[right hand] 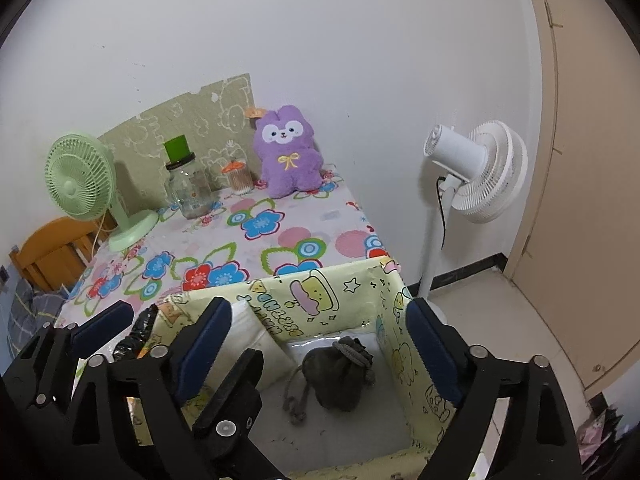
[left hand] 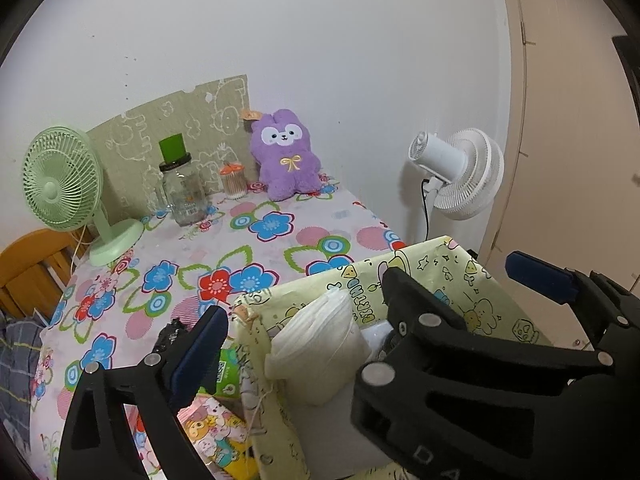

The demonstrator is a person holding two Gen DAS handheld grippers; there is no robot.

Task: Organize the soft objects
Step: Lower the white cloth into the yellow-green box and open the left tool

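A yellow cartoon-print box (right hand: 320,300) stands at the table's near right corner, and also shows in the left wrist view (left hand: 472,280). Inside it lie a grey drawstring pouch (right hand: 340,376) and a white folded cloth (left hand: 316,344), which the right wrist view shows against the box's left wall (right hand: 256,332). A purple plush bunny (left hand: 286,154) sits upright against the far wall, also in the right wrist view (right hand: 290,152). My left gripper (left hand: 300,344) is open over the box's left side, around the cloth without pinching it. My right gripper (right hand: 320,344) is open and empty above the box.
On the floral tablecloth (left hand: 260,248) stand a green desk fan (left hand: 68,192), a glass jar with a green lid (left hand: 182,188) and a small swab holder (left hand: 234,180). A white floor fan (right hand: 476,172) stands right of the table. A wooden chair (right hand: 52,252) is at left. Printed packets (left hand: 216,432) lie beside the box.
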